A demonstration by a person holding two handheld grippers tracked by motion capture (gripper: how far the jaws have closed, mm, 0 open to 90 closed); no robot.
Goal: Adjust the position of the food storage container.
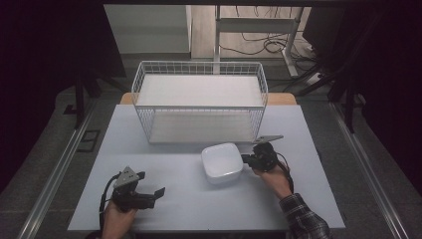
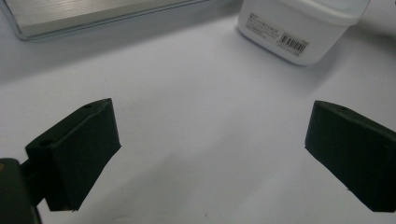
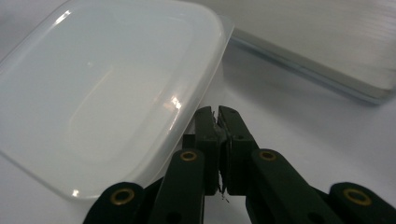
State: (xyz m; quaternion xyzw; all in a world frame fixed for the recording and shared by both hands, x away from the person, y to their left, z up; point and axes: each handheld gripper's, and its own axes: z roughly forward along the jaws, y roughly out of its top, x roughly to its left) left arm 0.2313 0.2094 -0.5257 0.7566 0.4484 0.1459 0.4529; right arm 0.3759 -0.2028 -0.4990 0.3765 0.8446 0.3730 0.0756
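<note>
Two tools work over a pale counter point(image 1: 179, 204), noted left to right in the high view. Lower left: left tool point(image 1: 152, 193), jaws spread wide apart with nothing between them, hovering over bare surface; in the left gripper view the same gap frames the counter, with the container at upper right. Centre, just right of middle: white lidded container point(image 1: 222, 162), squarish with rounded corners, sitting flat on the counter just in front of the wire basket point(image 1: 199, 69), which occupies upper centre. Right of the container: right tool point(image 1: 246, 159), jaws pressed together, tips right at the container's right edge; the right gripper view shows them closed beside and just under the overhanging lid rim point(image 3: 205, 100), gripping nothing as far as can be told. Handling judgement: thin plastic, probably light and likely to skid on the smooth counter if nudged; glossy lid looks slippery. Best purchase seems across opposite side walls below the rim, jaws well apart.
</note>
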